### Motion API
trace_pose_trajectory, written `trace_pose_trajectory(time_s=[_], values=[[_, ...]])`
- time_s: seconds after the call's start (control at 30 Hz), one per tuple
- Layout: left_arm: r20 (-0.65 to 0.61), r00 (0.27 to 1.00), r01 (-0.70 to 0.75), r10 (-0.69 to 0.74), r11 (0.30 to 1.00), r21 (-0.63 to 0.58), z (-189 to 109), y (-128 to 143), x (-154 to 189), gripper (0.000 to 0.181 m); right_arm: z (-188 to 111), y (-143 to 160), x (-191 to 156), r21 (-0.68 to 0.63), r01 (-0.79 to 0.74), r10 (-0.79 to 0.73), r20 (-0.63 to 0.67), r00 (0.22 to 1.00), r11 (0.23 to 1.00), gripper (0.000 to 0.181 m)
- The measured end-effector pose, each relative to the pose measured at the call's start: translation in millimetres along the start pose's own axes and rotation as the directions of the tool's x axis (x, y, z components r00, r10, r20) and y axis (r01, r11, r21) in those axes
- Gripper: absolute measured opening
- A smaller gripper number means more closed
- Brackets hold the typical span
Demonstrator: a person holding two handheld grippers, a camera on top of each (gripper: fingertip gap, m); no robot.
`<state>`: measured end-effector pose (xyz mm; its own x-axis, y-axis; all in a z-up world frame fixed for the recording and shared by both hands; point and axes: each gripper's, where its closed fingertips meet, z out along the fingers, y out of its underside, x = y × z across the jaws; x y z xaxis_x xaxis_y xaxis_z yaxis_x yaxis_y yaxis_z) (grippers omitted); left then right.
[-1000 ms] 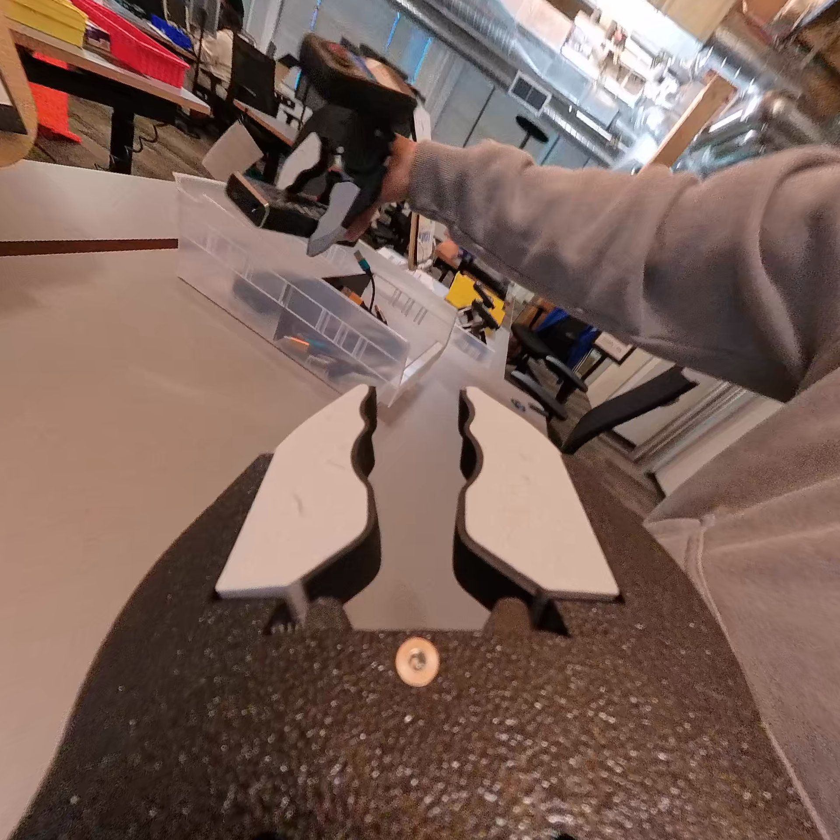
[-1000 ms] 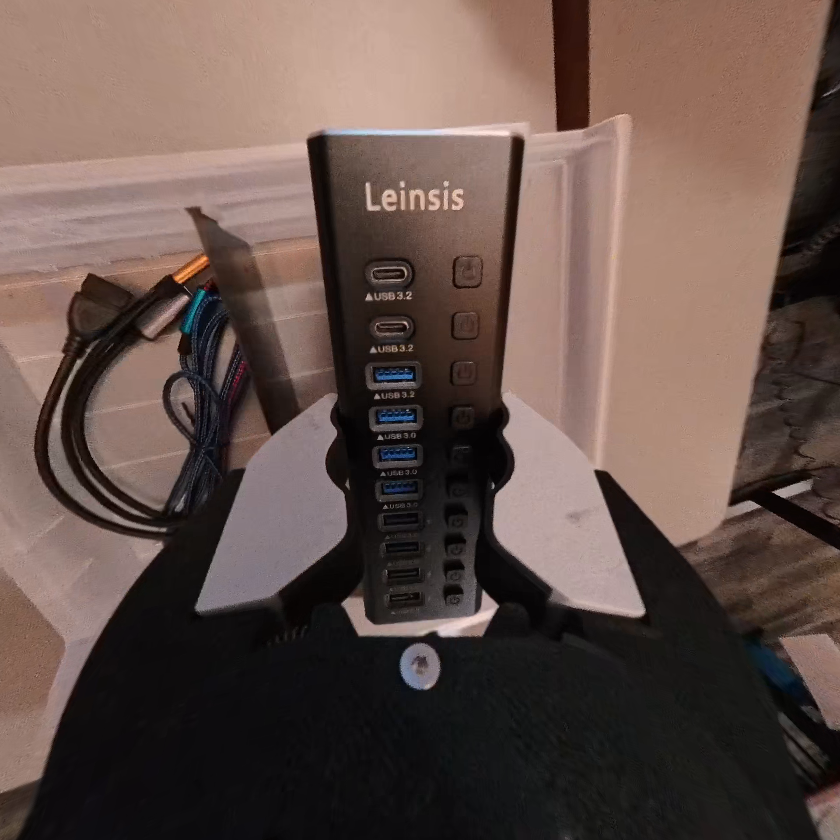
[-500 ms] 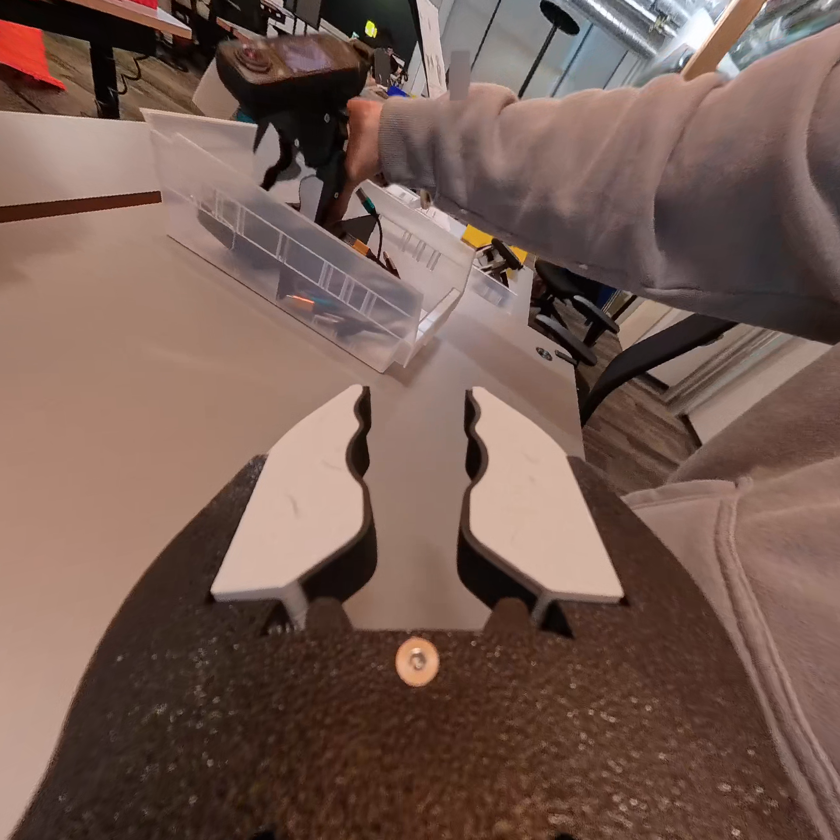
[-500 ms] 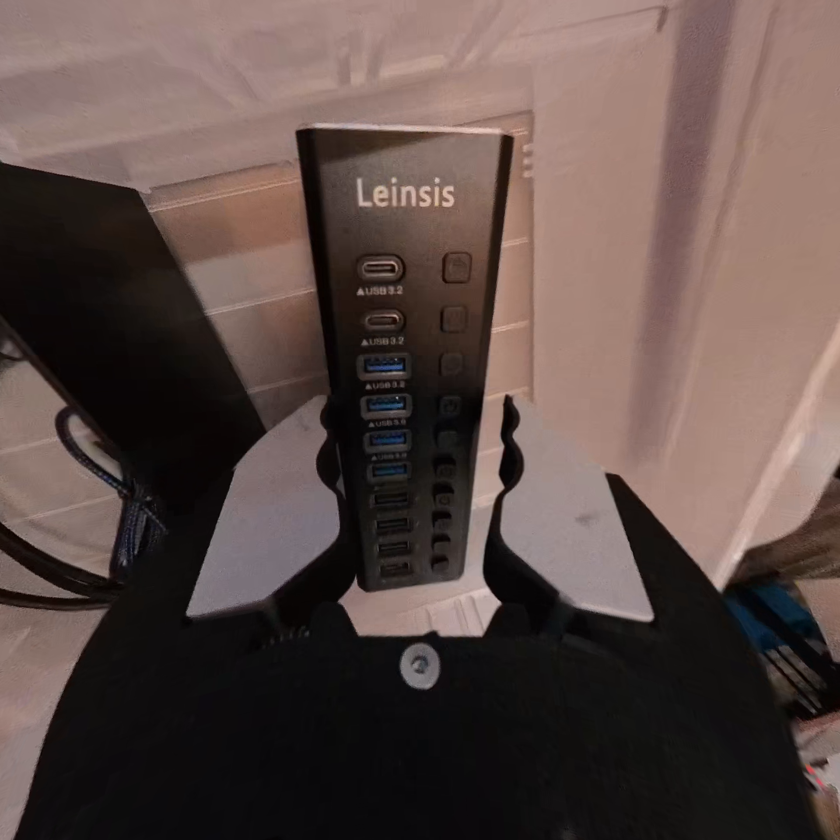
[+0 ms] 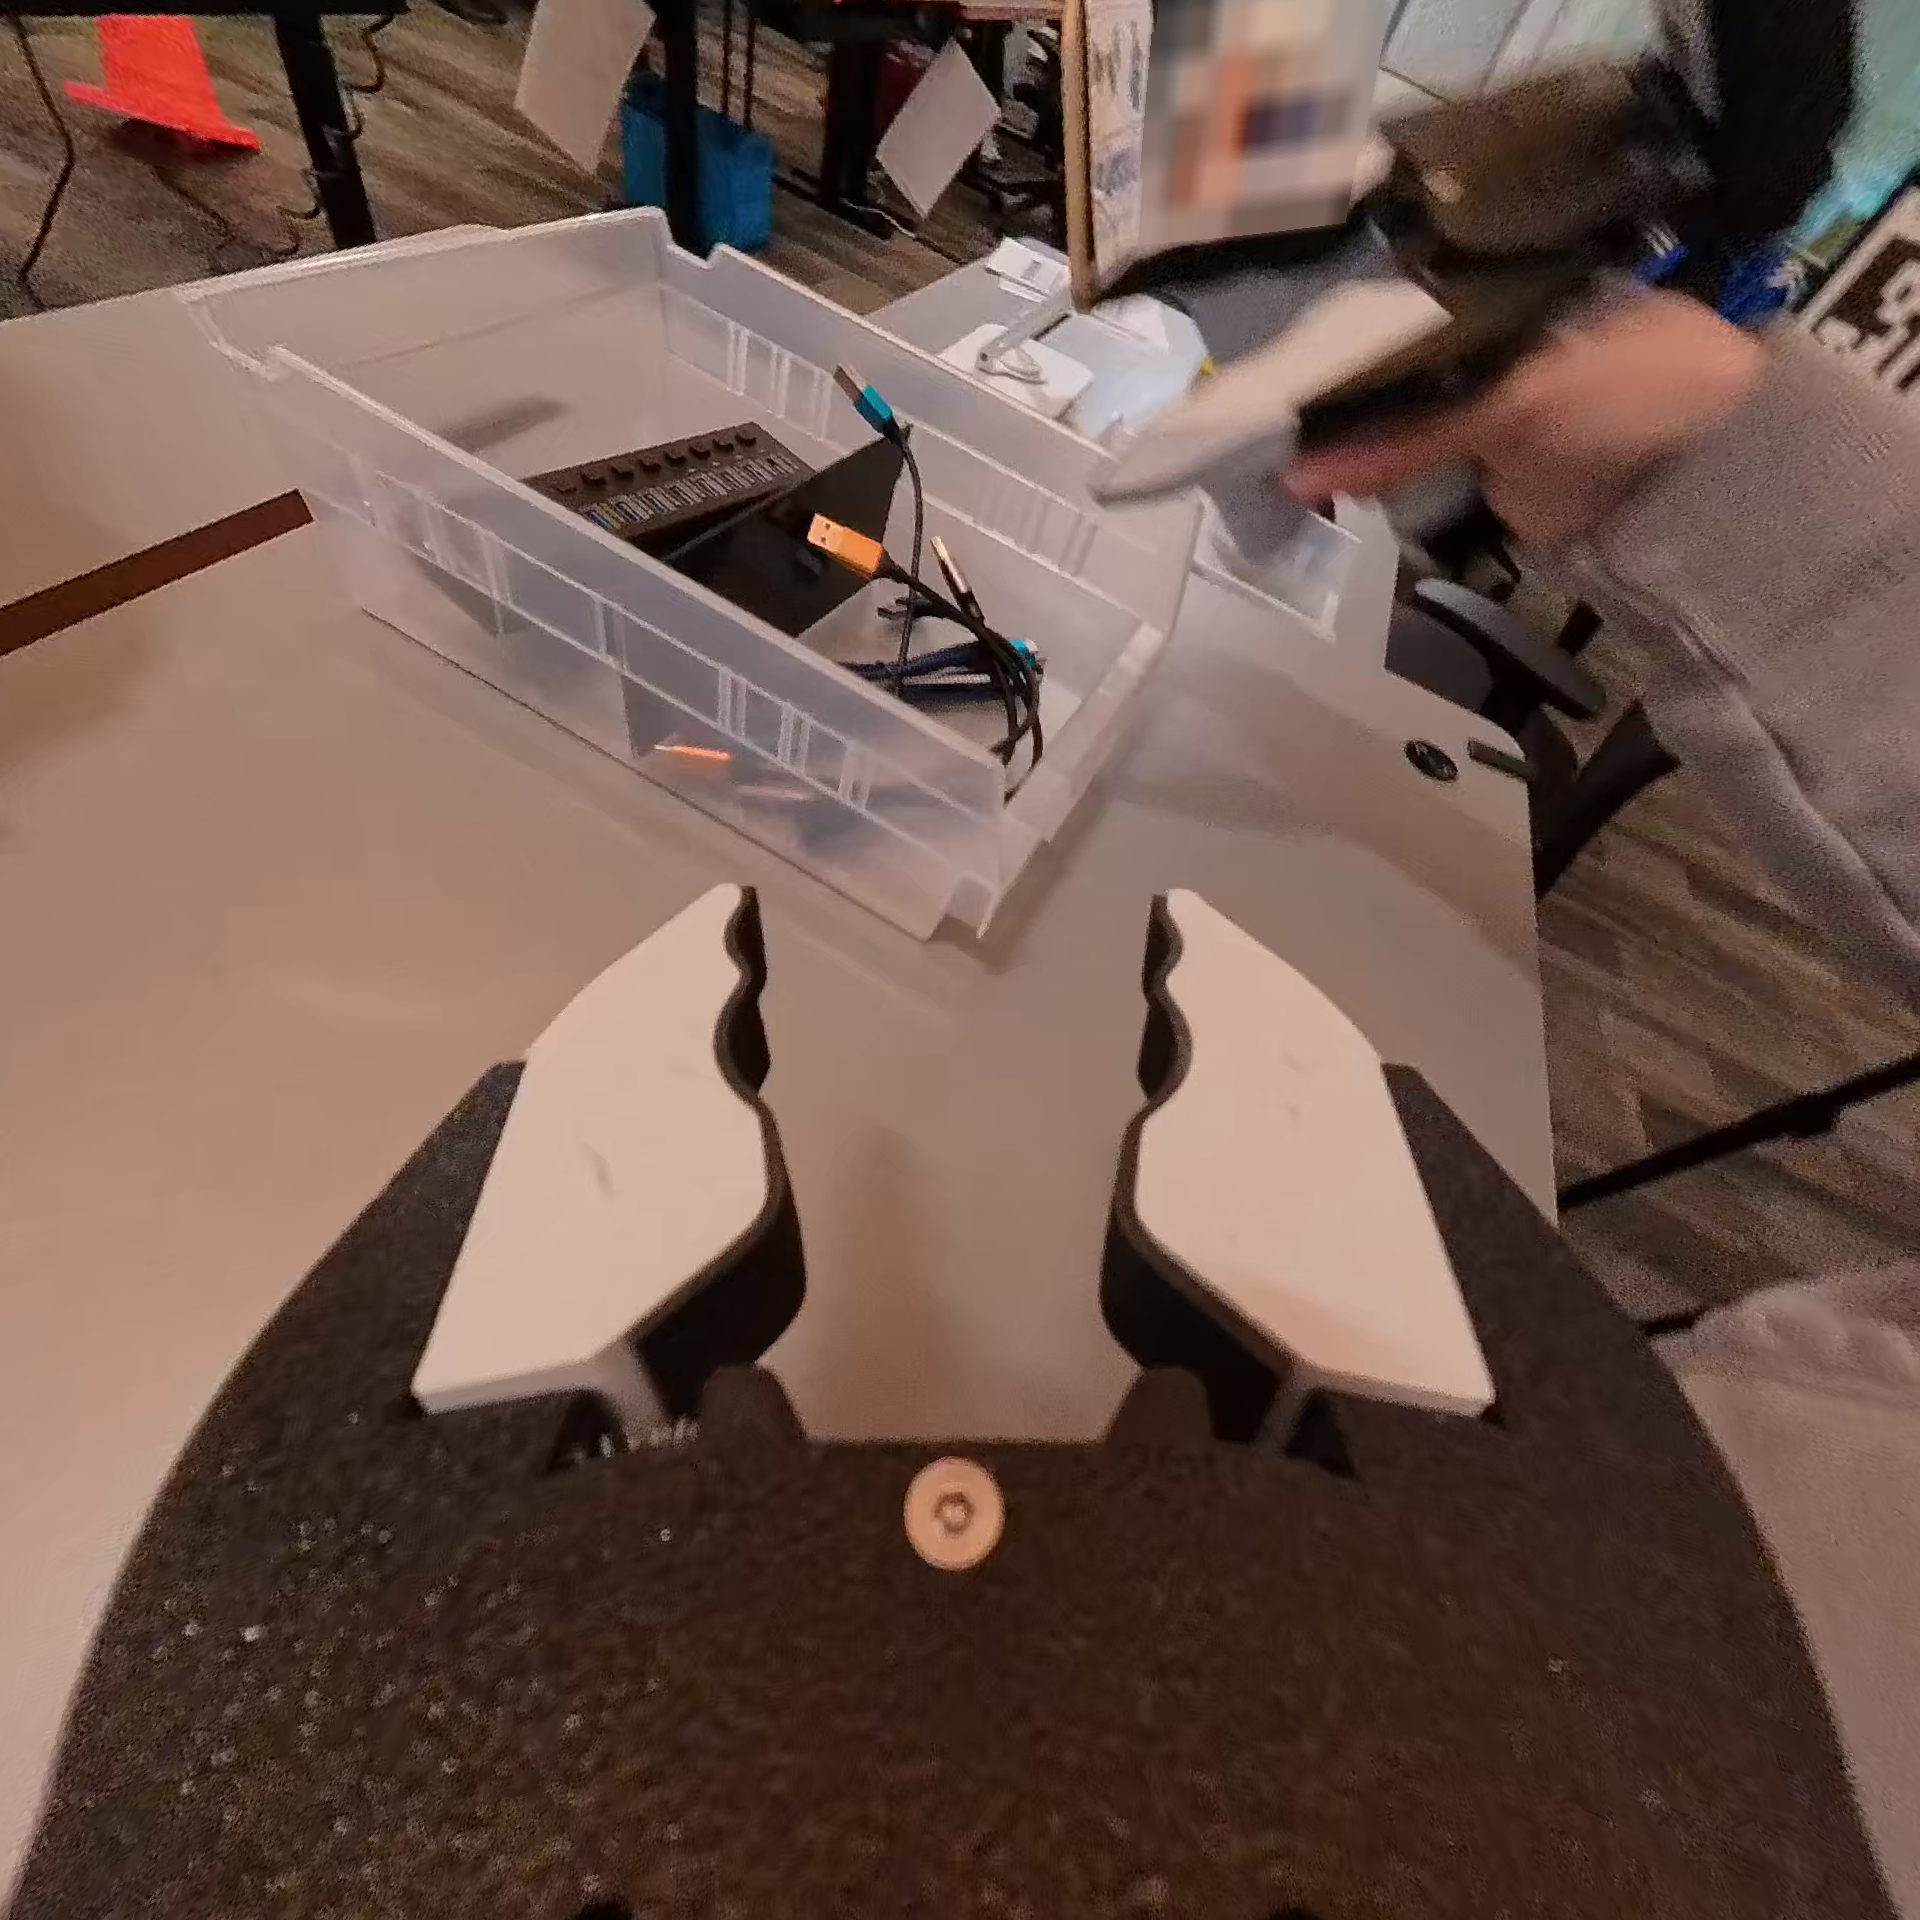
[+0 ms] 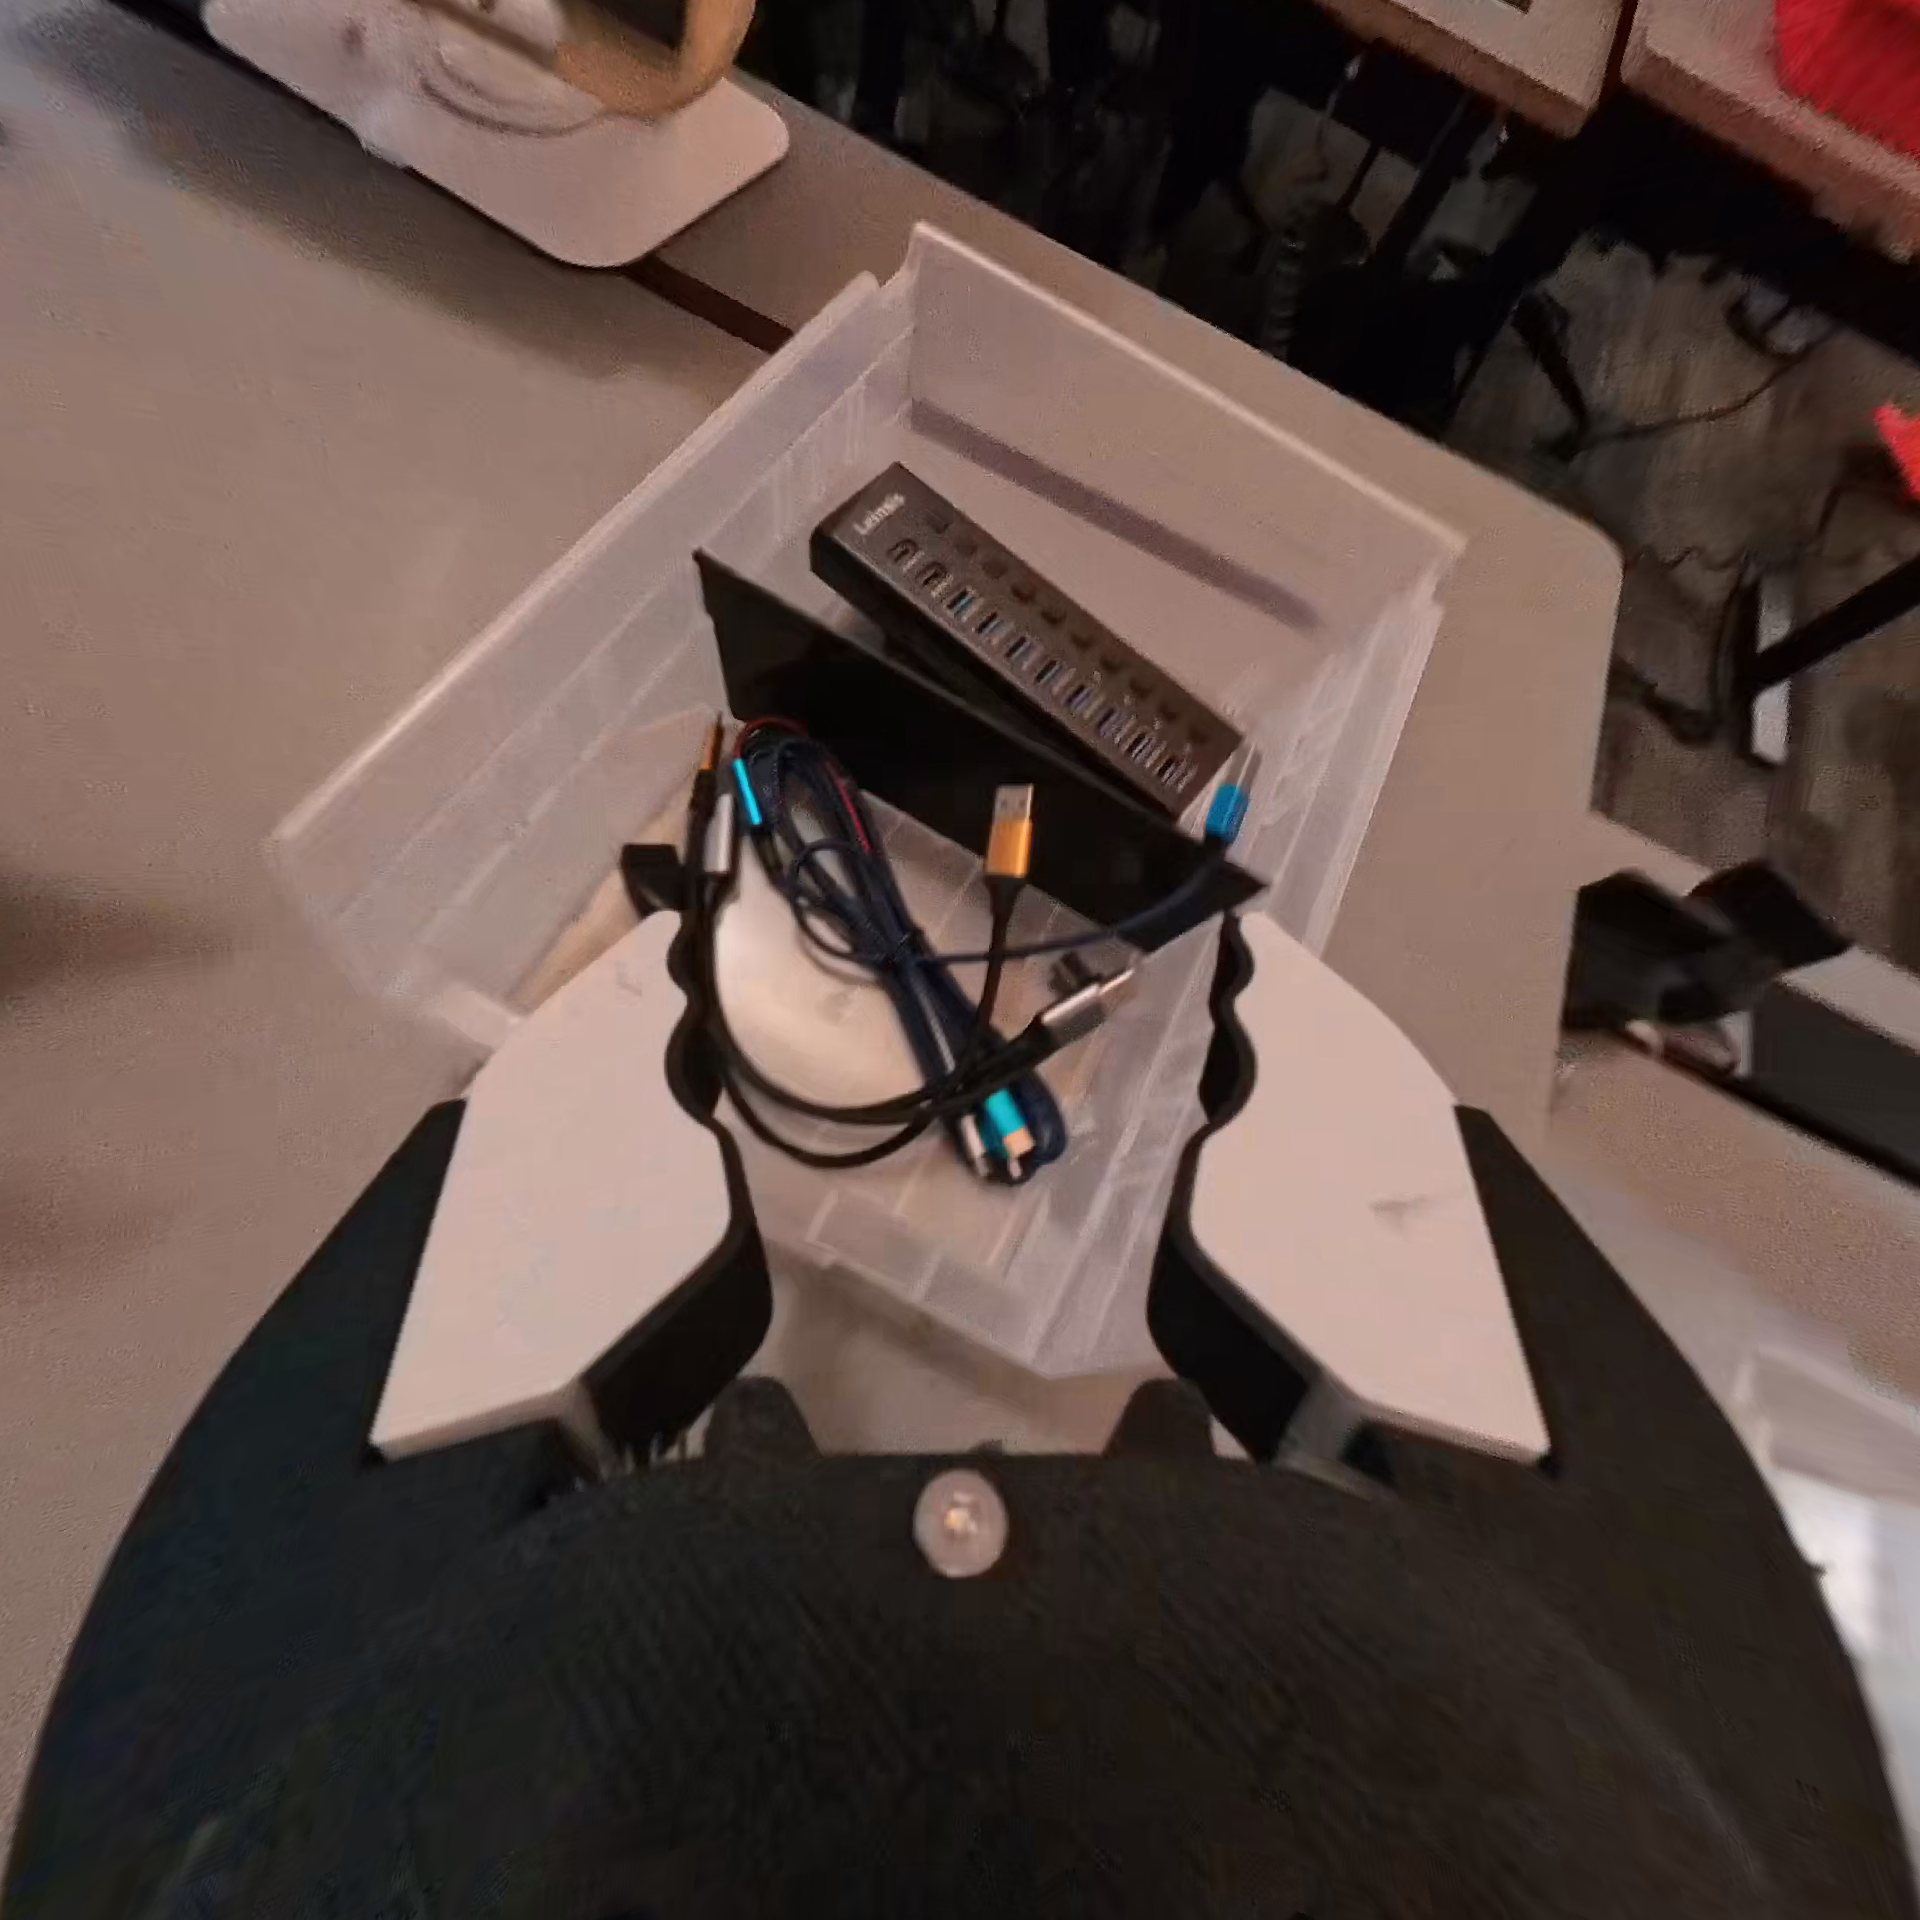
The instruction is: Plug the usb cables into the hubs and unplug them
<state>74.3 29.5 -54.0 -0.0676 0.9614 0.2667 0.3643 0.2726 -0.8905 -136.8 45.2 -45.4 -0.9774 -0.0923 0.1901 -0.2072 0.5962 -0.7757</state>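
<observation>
A black USB hub [image 6: 1023, 636] lies tilted inside a clear plastic bin [image 6: 499, 748], leaning on a black divider [image 6: 935, 769]. It also shows in the left wrist view [image 5: 665, 486]. A bundle of USB cables [image 6: 883, 977] with orange, blue and silver plugs lies in the bin's near part; the orange plug [image 5: 844, 544] stands up in the left wrist view. My right gripper [image 6: 961, 940] is open and empty, above the bin's near end. My left gripper [image 5: 951, 914] is open and empty over the table, just short of the bin [image 5: 665, 665].
The bin sits on a grey table [image 5: 260, 935]. A white stand base [image 6: 582, 177] lies at the table's far side. The other gripper, blurred, and a grey sleeve [image 5: 1704, 540] are at the right of the left wrist view. Office chairs and floor lie beyond the table's edge.
My right gripper has let go of the hub, which now lies in the bin, and has pulled back up and away. My left gripper has opened wider and tilted down toward the bin.
</observation>
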Motion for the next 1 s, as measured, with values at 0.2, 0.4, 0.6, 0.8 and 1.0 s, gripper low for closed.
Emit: trace_pose_trajectory(time_s=[0.2,0.4,0.6,0.8,1.0], values=[[0.168,0.98,0.11,-0.108,0.994,-0.001,50.8,-22.9,-14.5,0.075,-70.2,68.2,11.3,0.067,-0.314,0.32,-0.125,0.939,0.947,0.1],[0.36,0.92,0.203,-0.152,0.973,-0.108,118.0,-29.0,-46.6,0.07,-100.4,109.2,38.3,0.05,-0.387,0.382,-0.311,0.87,0.921,0.109],[0.552,0.832,0.268,-0.054,0.91,-0.315,155.2,15.5,-80.9,0.056,-93.1,118.2,48.4,-0.024,-0.346,0.321,-0.322,0.891,0.938,0.108],[0.613,0.79,0.256,0.006,0.906,-0.338,143.4,22.4,-92.1,0.029,-74.9,108.3,47.1,-0.054,-0.279,0.255,-0.264,0.93,0.959,0.107],[0.588,0.808,0.235,0.026,0.902,-0.362,95.5,41.7,-93.5,0.027,-57.5,80.1,32.7,-0.027,-0.235,0.226,-0.18,0.957,0.972,0.107]])
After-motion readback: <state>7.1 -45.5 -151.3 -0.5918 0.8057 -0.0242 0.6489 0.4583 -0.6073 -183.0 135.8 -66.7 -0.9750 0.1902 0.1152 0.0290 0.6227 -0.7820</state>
